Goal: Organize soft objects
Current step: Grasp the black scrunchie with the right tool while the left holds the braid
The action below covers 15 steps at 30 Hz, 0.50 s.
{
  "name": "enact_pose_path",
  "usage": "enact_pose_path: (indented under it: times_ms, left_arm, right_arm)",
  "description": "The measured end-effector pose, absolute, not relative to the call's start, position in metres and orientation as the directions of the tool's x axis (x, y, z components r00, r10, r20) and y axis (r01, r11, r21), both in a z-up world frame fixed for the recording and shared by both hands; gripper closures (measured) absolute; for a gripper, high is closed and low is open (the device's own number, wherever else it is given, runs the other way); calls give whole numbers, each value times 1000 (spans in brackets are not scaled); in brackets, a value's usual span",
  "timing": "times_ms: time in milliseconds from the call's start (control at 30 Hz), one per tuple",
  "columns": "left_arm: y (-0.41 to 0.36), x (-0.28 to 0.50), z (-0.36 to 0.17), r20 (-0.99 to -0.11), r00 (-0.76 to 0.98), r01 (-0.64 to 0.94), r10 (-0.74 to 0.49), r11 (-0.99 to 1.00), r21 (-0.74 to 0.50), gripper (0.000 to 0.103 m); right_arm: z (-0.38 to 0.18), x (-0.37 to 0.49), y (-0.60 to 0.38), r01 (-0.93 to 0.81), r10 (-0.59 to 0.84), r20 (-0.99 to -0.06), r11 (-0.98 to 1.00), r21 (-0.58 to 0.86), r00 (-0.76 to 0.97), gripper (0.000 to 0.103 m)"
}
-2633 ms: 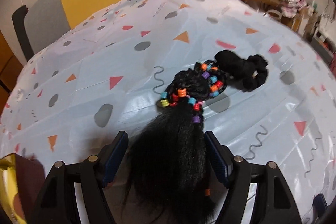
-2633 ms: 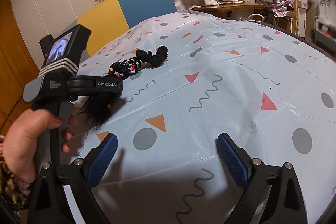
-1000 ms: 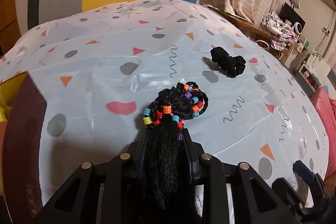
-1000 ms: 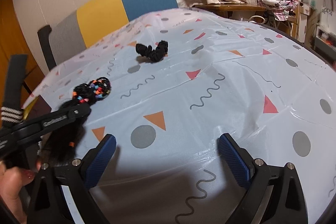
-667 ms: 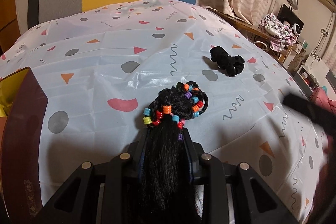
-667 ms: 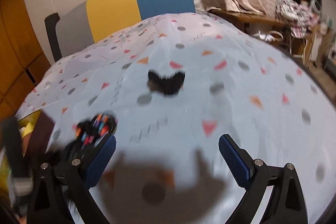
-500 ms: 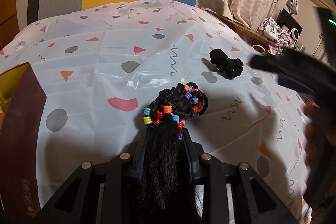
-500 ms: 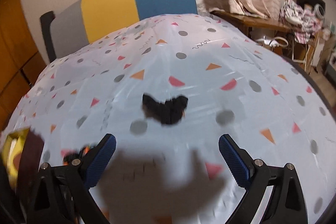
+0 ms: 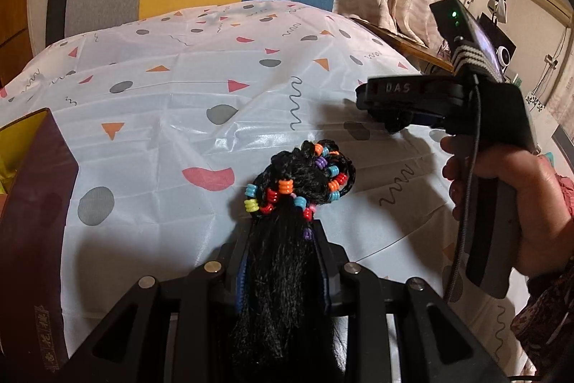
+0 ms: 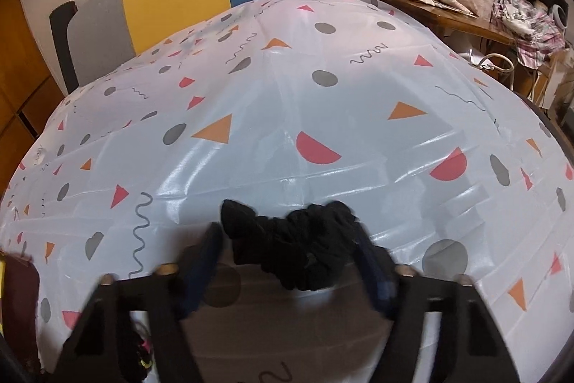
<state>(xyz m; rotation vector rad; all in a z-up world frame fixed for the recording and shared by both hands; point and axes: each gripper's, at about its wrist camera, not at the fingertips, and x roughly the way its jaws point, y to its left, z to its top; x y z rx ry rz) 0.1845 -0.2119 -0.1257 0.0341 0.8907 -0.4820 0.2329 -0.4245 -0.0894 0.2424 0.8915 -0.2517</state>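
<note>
At the far left edge of the bench (image 9: 150, 117), a dark maroon box (image 9: 32, 203) with a yellow lining stands just beside the left tool (image 9: 283, 261). That tool is clamped on the loose black strands of a beaded hairpiece (image 9: 297, 178), whose coiled braid with coloured beads lies on the patterned cloth just ahead of the jaws. To the right, a hand (image 9: 502, 203) carries the right tool (image 10: 287, 261), whose jaws have just been closing and now stand either side of a black scrunchie (image 10: 290, 243) on the cloth; blur hides whether the pads already press it.

To do this step well, the right tool should probably finish closing across the thick middle of the scrunchie, low enough to catch the fabric but not the slippery cloth beneath, then lift straight up before carrying it left toward the box. The left tool should keep its hold steady so the hairpiece does not slide out.

Compared with a second earlier, the right tool has swept across the bench from a bare patch to the scrunchie, and it now blocks the scrunchie from the left camera; the hairpiece and left tool are unchanged.
</note>
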Motion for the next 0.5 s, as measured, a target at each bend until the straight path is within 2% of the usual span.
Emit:
enact_pose_path:
  times_ms: [67, 133, 500]
  left_arm:
    - [-212, 185, -126, -753, 528, 417, -392, 892, -173, 75]
    - [-212, 185, -126, -753, 528, 417, -393, 892, -174, 75]
    - [-216, 185, -127, -758, 524, 430, -387, 889, -157, 69]
  right_arm:
    - [-91, 231, -425, 323, -119, -783, 940, 109, 611, 49]
    - [-90, 225, -423, 317, -116, -762, 941, 121, 638, 65]
    - [-83, 169, -403, 269, -49, -728, 945, 189, 684, 76]
